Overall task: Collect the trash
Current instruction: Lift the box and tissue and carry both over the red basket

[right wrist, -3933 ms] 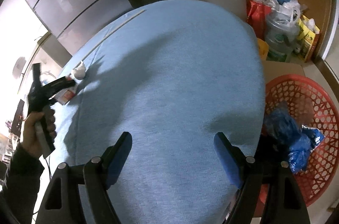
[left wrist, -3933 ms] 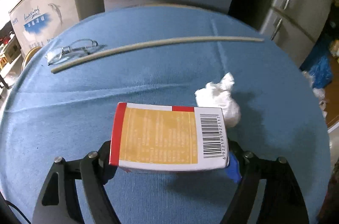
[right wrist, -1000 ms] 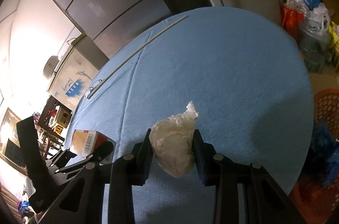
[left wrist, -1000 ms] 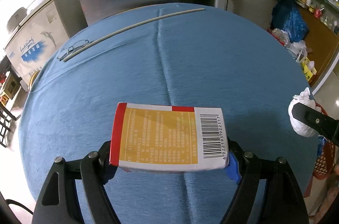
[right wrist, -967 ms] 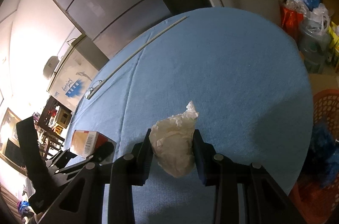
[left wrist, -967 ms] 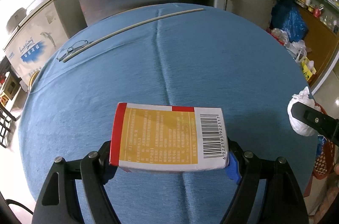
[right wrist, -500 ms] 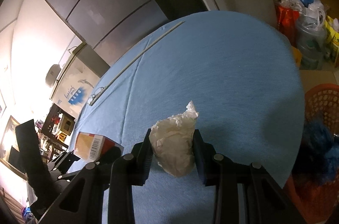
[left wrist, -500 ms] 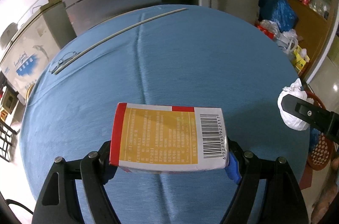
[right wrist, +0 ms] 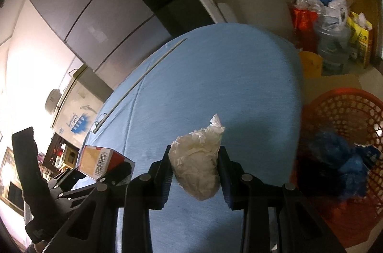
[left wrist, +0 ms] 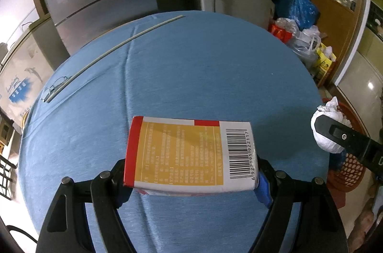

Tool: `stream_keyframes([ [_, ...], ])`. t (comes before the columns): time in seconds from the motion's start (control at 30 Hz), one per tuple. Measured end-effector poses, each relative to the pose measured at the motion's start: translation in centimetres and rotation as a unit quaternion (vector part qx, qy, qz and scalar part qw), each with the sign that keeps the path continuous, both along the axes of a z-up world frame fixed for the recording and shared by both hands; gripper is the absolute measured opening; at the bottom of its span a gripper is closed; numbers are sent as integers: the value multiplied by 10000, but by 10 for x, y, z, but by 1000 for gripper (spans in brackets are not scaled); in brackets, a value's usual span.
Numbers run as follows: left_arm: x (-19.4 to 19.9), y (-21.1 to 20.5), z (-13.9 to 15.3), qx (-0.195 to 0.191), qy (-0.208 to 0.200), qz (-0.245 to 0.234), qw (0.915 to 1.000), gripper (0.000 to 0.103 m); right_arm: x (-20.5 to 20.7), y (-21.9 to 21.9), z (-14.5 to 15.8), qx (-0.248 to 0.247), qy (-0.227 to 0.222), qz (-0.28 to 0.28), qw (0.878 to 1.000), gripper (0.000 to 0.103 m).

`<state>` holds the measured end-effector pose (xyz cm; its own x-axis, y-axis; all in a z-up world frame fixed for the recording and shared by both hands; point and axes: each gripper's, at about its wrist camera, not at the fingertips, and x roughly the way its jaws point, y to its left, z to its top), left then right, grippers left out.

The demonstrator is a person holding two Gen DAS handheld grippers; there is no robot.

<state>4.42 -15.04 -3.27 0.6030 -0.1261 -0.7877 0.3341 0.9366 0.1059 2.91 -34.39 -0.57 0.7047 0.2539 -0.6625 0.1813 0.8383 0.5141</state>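
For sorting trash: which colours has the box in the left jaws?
Yellow-orange, red and white box; clearest in left wrist view.

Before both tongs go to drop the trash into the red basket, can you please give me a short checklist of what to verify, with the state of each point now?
1. Left tongs grip the box by both ends: ok.
2. Right tongs shut on the paper wad: ok.
3. Red basket in view, beside the table on its right: ok.
4. Room in the basket: blue bags lie inside, but open space shows: ok.
5. Wad directly above the basket: not ok, it hangs over the tablecloth.
6. Other trash on the table: cannot tell; only a rod and glasses show.
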Motion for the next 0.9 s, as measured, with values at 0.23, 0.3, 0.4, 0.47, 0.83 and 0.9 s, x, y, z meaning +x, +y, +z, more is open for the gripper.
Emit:
stream_keyframes([
  [0.23, 5, -22, 4, -49, 38, -198, 9998, 82, -10, -16, 1, -39, -30, -231, 9997, 38],
  [0.3, 9, -32, 6, -48, 42, -262, 9996, 82, -13, -21, 2, -65, -41, -312, 9995, 38],
  [0.4, 14, -44, 6, -79, 112, -340, 9993, 82, -20, -31, 1, -106, -13, -470, 9988, 38],
  [0.47, 16, -53, 6, -69, 110, -409, 9991, 82, -24, -39, 0, -137, 27, -573, 9983, 38],
  [0.83, 21, -85, 3, -47, 192, -732, 9971, 82, -48, -80, 2, -311, 154, -1176, 9925, 38],
  [0.9, 21, -90, 4, -54, 197, -774, 9968, 82, -51, -86, 2, -340, 165, -1254, 9914, 38],
])
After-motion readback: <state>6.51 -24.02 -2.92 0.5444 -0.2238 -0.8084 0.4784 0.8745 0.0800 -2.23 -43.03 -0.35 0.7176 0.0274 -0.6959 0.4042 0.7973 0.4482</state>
